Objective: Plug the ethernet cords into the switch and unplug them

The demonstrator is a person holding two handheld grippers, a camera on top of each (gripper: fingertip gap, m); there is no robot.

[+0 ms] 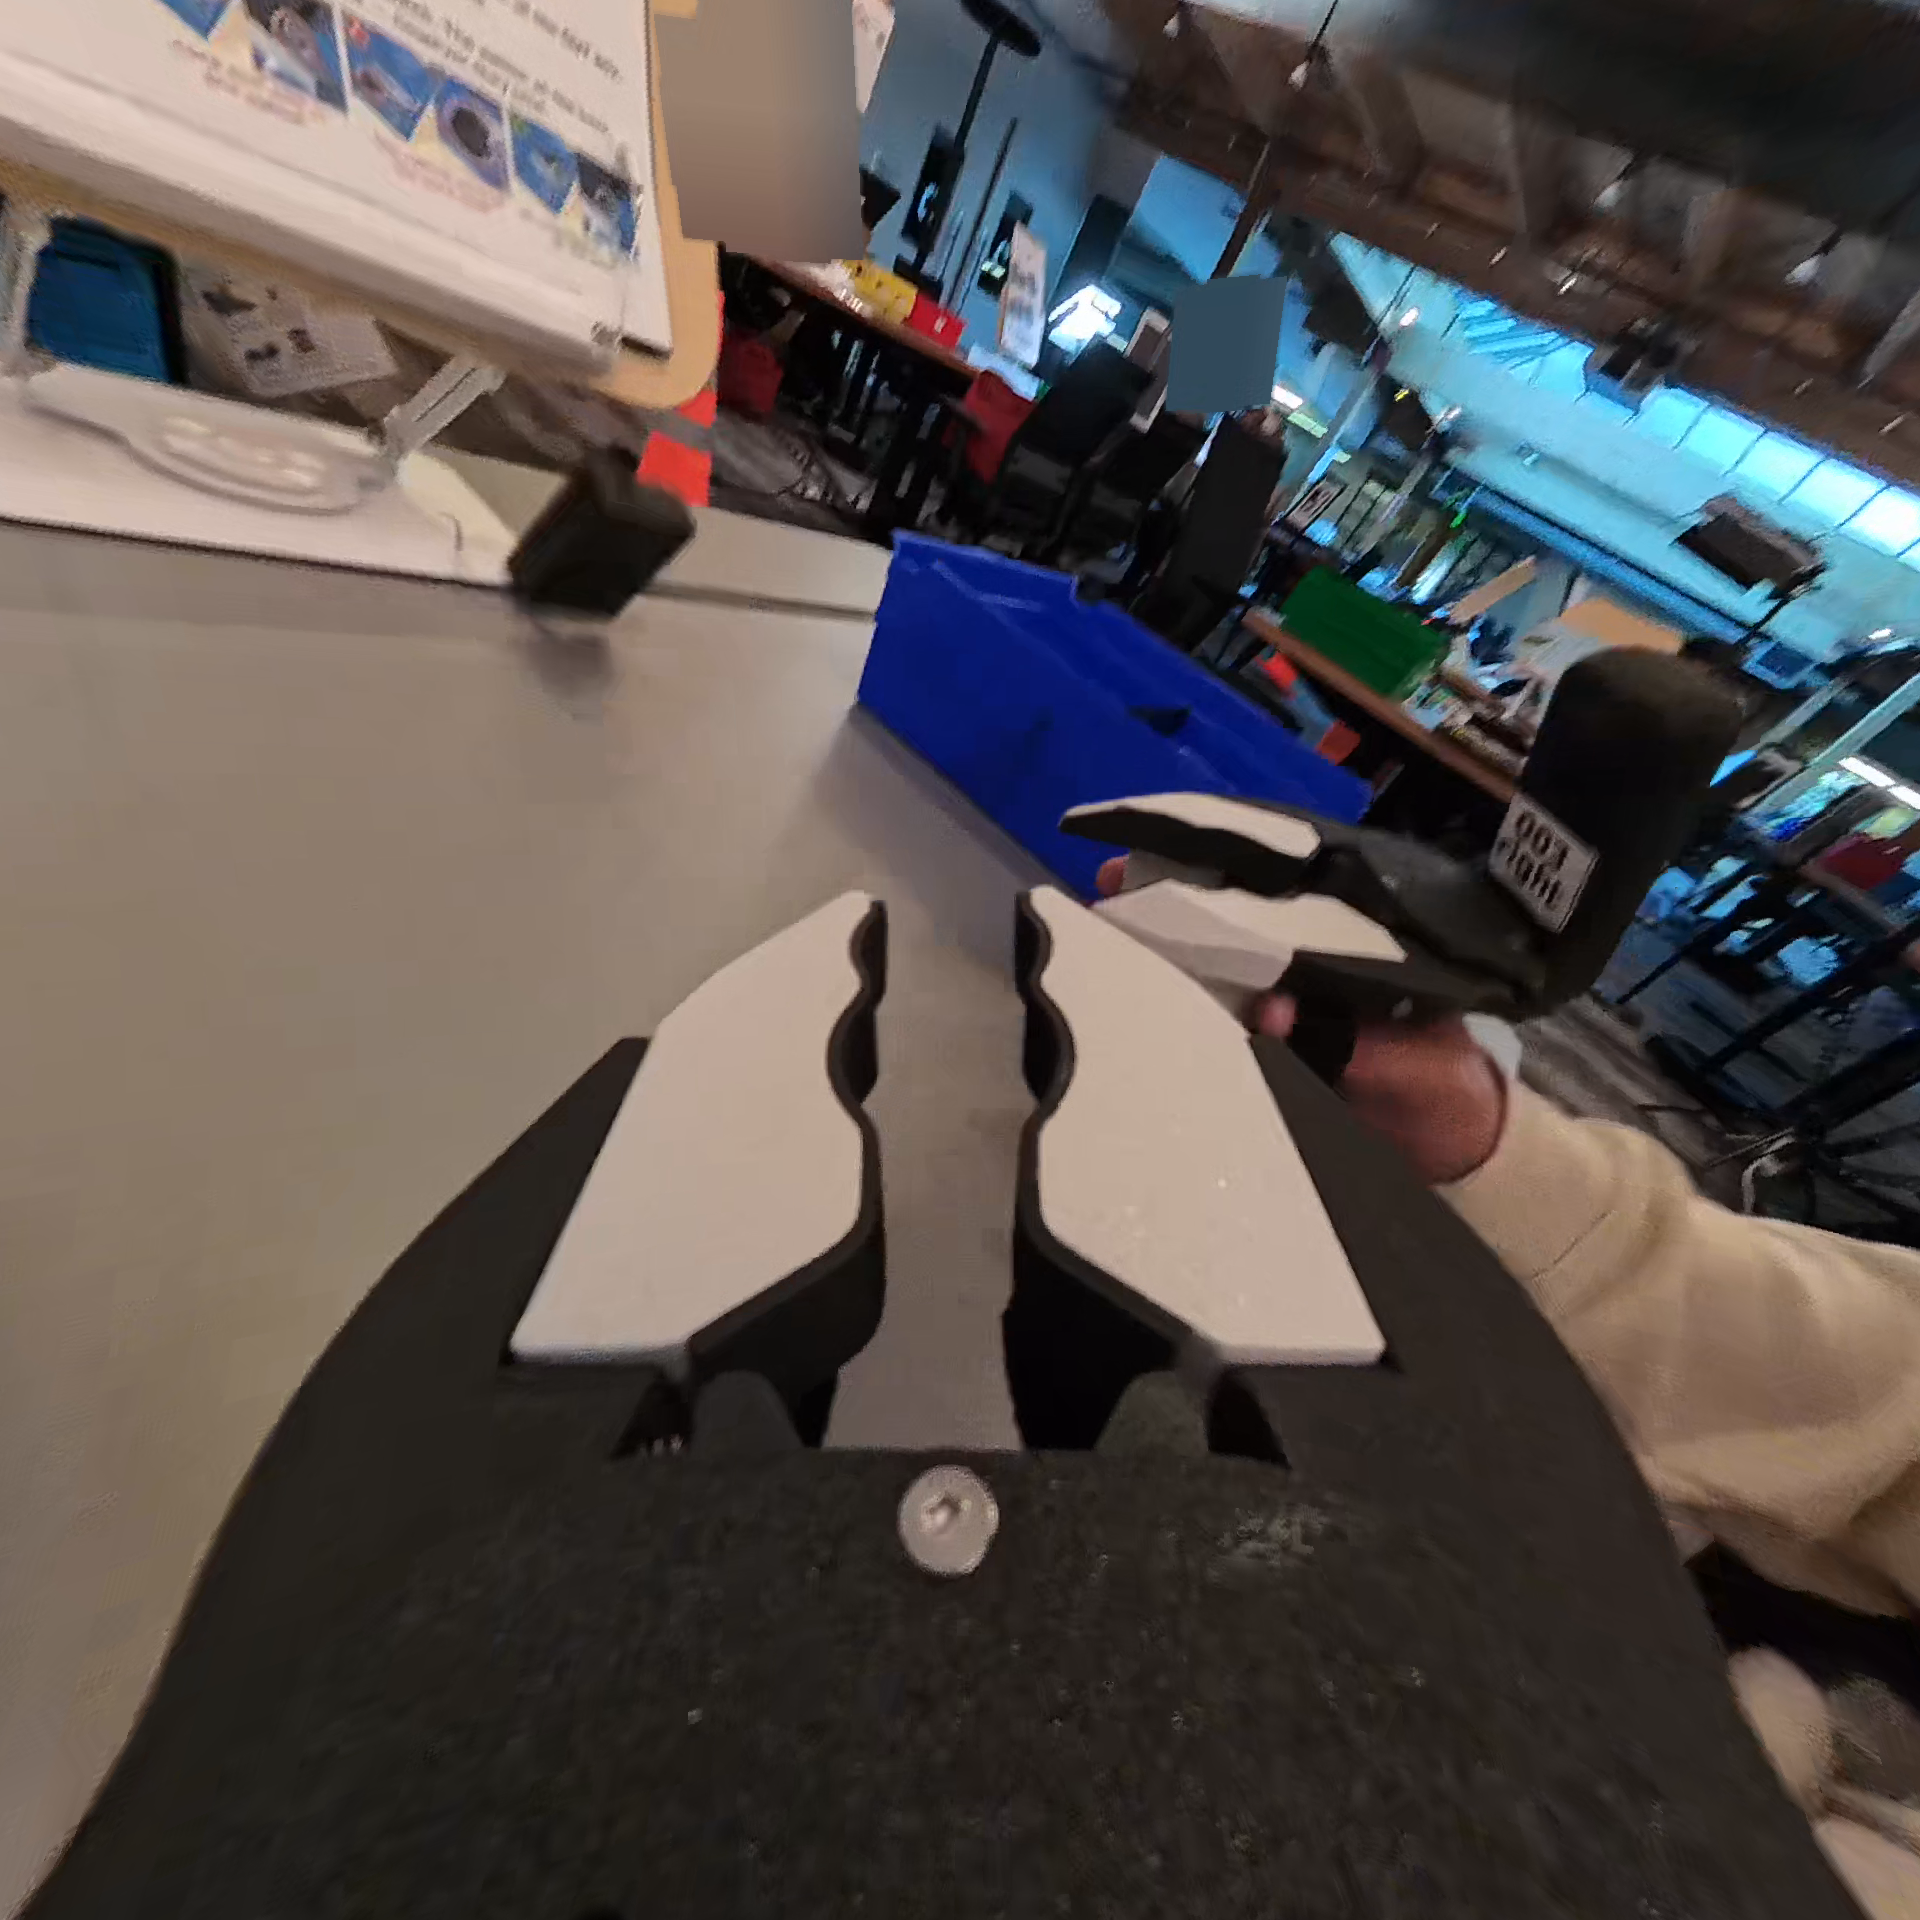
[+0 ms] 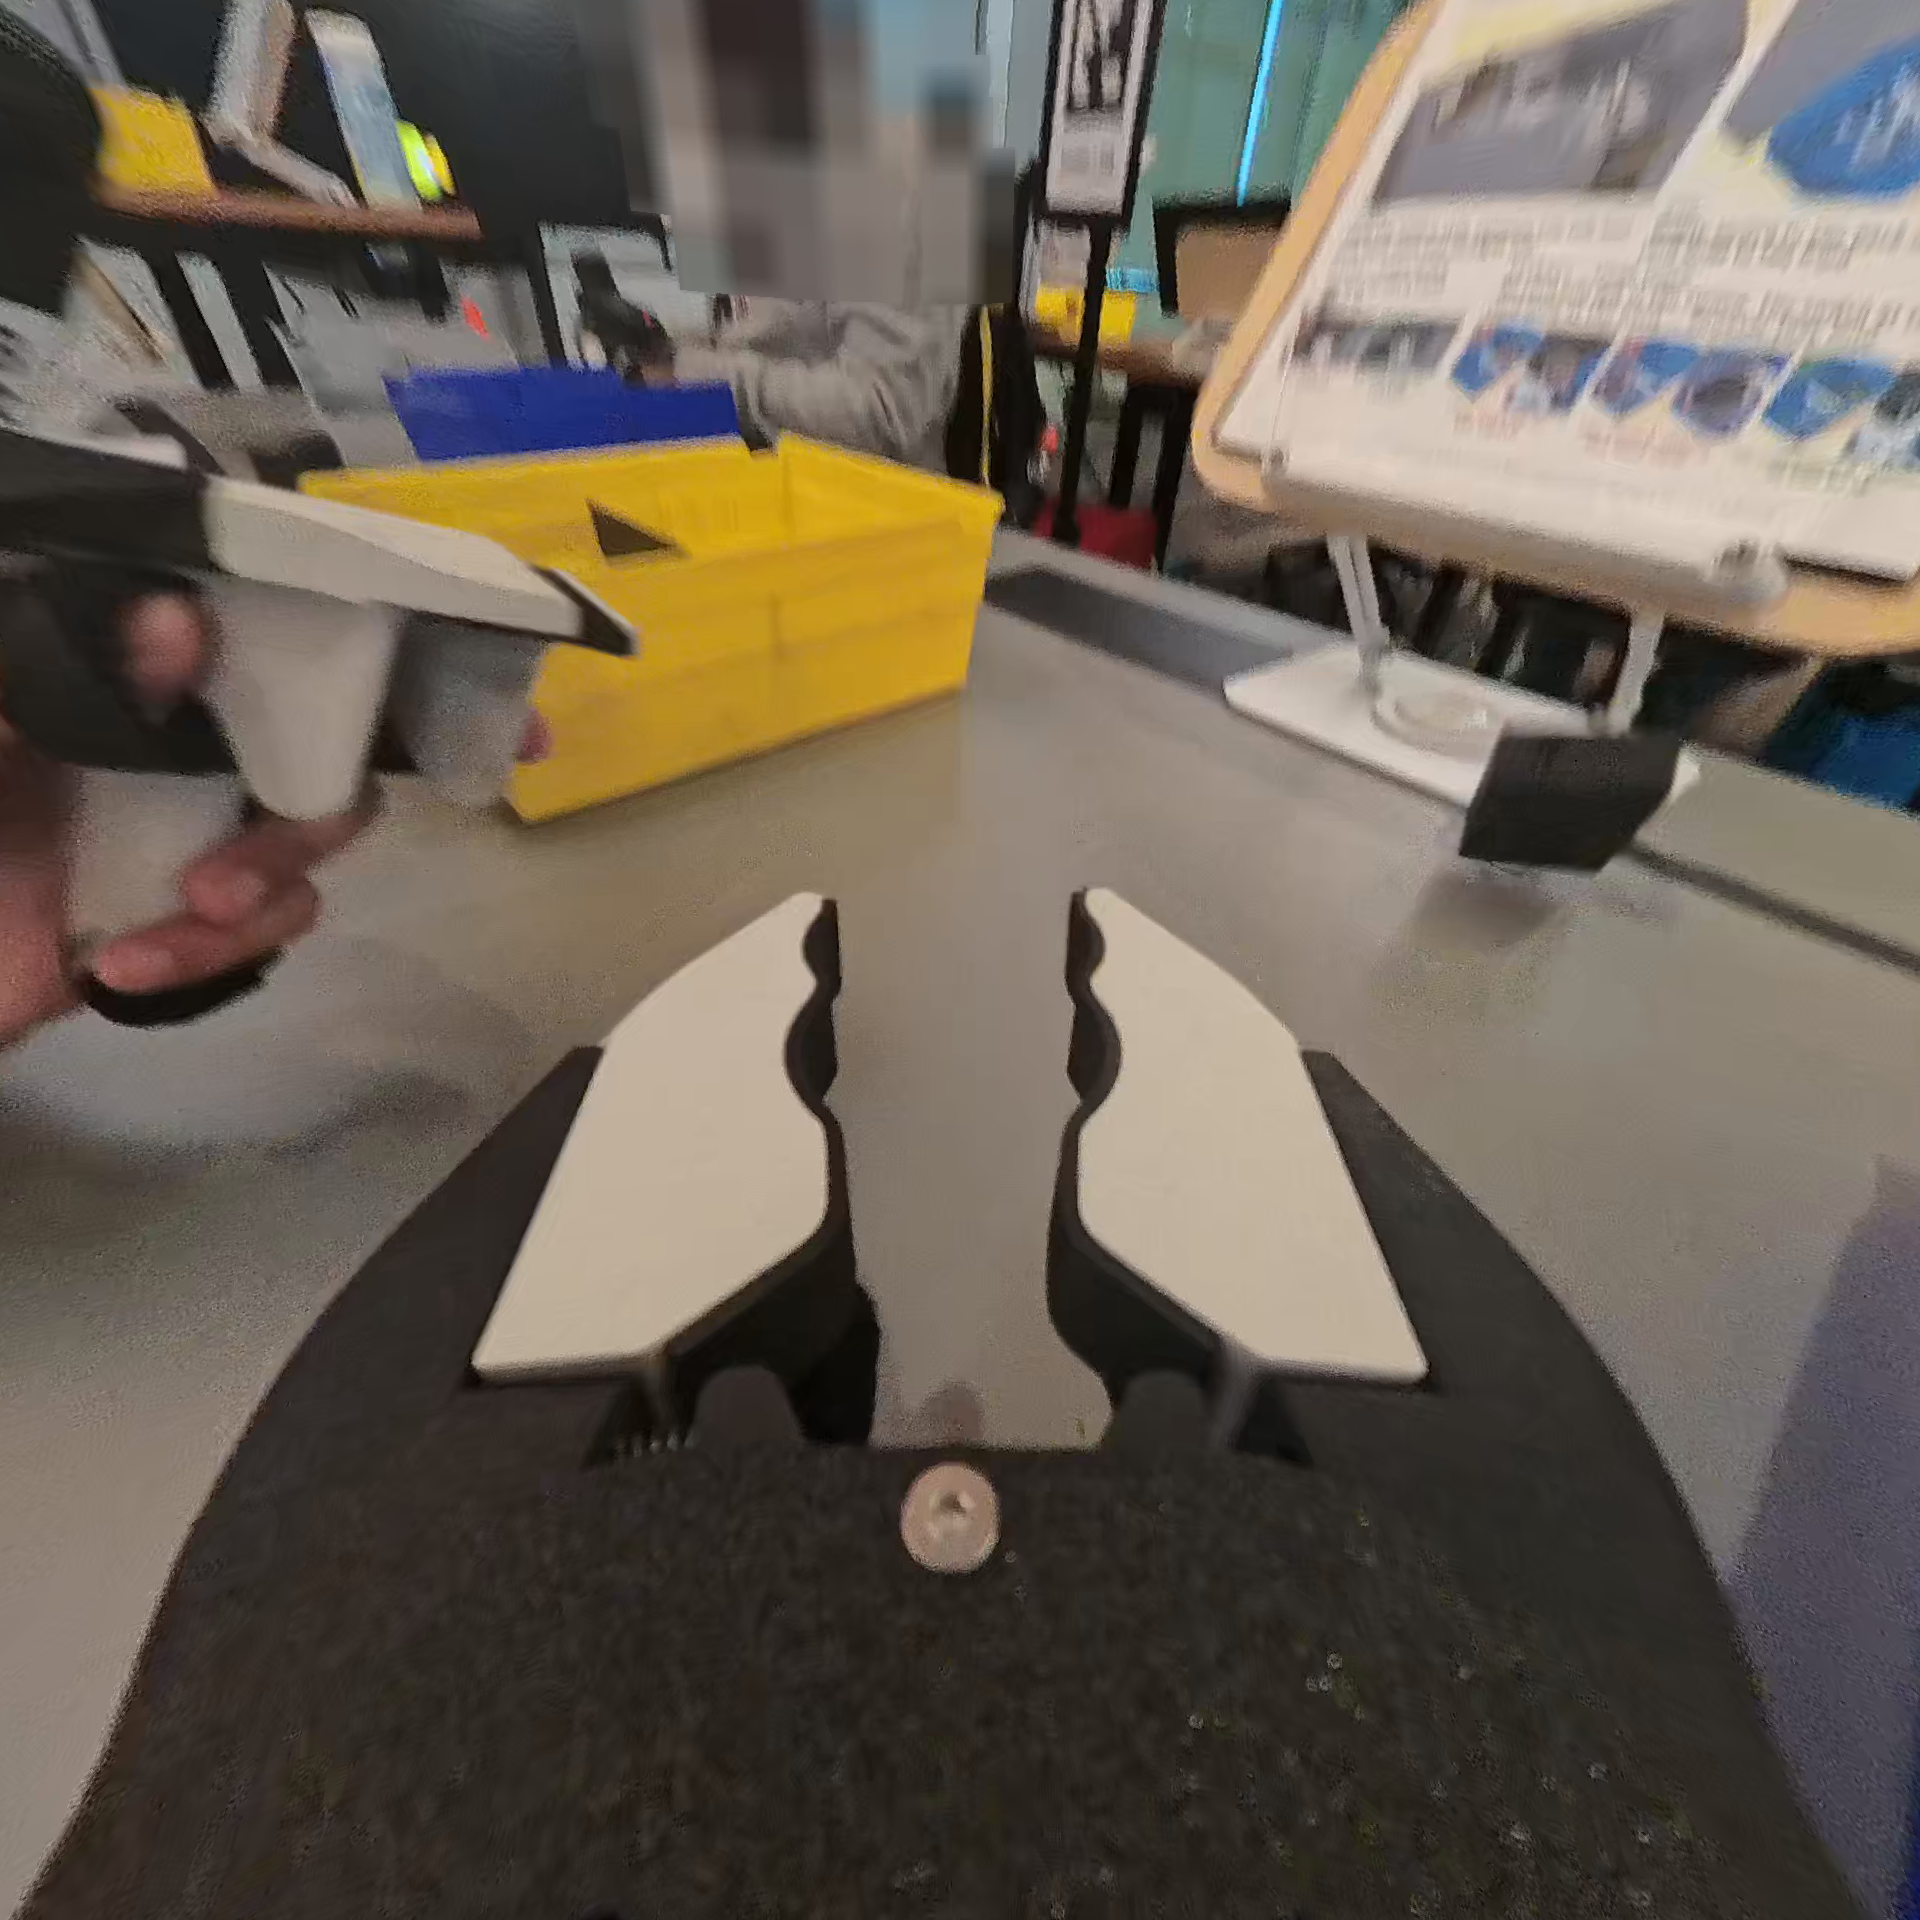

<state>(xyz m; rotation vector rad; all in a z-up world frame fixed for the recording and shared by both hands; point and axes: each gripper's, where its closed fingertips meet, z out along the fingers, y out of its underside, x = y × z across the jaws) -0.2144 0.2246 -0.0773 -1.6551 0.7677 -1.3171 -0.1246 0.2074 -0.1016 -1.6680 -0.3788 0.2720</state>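
Note:
No ethernet cord shows in either view. A small black box [image 1: 597, 551] sits tilted on the grey table [image 1: 312, 883] by the foot of a stand; it also shows in the right wrist view [image 2: 1569, 795]. I cannot tell if it is the switch. My left gripper [image 1: 951, 914] is open and empty above bare table. My right gripper [image 2: 954, 899] is open and empty, also above bare table. The right gripper also shows in the left wrist view [image 1: 1091, 862], held by a hand with a cream sleeve. The left gripper shows blurred in the right wrist view [image 2: 582, 623].
A blue bin [image 1: 1039, 675] stands on the table ahead of the left gripper. A yellow bin [image 2: 748, 613] stands ahead-left of the right gripper, with a blue bin [image 2: 561, 410] behind it. A poster board on a white stand [image 2: 1610, 312] leans over the table's far side.

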